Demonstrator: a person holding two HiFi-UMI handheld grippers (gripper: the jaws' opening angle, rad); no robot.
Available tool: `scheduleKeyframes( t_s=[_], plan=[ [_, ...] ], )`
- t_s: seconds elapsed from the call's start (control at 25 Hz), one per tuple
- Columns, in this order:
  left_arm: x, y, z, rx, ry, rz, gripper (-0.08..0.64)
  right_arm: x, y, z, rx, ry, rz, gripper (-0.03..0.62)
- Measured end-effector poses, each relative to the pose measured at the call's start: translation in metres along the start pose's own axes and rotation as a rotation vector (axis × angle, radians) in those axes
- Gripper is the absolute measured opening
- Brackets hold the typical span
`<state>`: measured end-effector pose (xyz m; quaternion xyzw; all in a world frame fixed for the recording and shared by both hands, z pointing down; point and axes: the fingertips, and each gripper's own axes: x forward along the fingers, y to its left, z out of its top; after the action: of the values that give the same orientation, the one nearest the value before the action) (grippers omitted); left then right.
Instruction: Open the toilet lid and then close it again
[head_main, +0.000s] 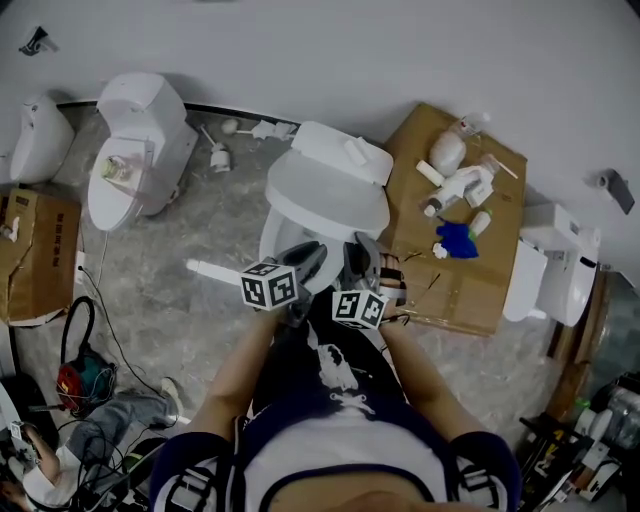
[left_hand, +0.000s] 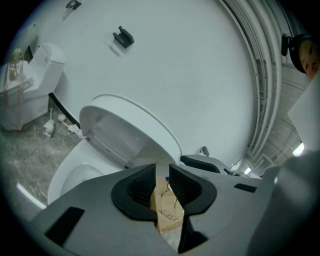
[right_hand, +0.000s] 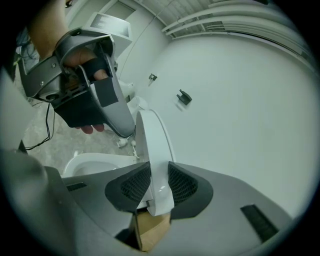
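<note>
**A:** Which step are you on?

**B:** The toilet lid (right_hand: 152, 137) is in the middle of its swing. It stands tilted up over the bowl (right_hand: 95, 162), hinged at the far side by the cistern (head_main: 345, 150). Its front rim is lifted towards me, so it is neither fully back nor down on the seat. I judge this to be somewhere between the opening and the closing, but one look doesn't tell me which way it is going.

**A:** Who has hold of it?

**B:** My right gripper (right_hand: 159, 170) does. The rim runs straight between its jaws, and both ribbed pads look to sit against the lid's faces, so I call that a clamp on the near edge. My left gripper (left_hand: 161, 172) is just to its left, beside the lid and not on it. Its jaws stand a little apart with nothing between them, and only the cardboard sheet (head_main: 460, 270) on the floor to the right shows through the gap.

**A:** What does the next move need?

**B:** The right wrist has to follow the hinge's arc. If I pull in a straight line, the smooth rim could slide out from between the pads and the lid would drop. If I'm opening, the lid goes back until it leans on the cistern. If I'm closing, I lower it slowly onto the seat and only then let go. The left gripper can stay clear or steady the rim.
</note>
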<state>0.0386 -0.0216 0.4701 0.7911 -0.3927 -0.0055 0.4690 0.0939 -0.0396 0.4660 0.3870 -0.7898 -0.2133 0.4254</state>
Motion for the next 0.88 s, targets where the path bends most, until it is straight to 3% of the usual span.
scheduleKeyframes(
  t_s=[0.24,0.48,0.88],
  plan=[
    [-0.004,-0.001,-0.004,-0.115,-0.038,-0.077,0.092,-0.009,0.02,-0.003,-0.015,-0.006,0.03,0.092],
    [-0.009,0.01,-0.022,-0.199,-0.035,-0.072,0.095,-0.014,0.039,-0.006,-0.029,-0.002,0.062,0.094],
    [-0.016,0.023,-0.037,-0.221,-0.03,-0.047,0.1,-0.025,0.072,-0.012,-0.032,0.002,0.121,0.095]
  ],
)
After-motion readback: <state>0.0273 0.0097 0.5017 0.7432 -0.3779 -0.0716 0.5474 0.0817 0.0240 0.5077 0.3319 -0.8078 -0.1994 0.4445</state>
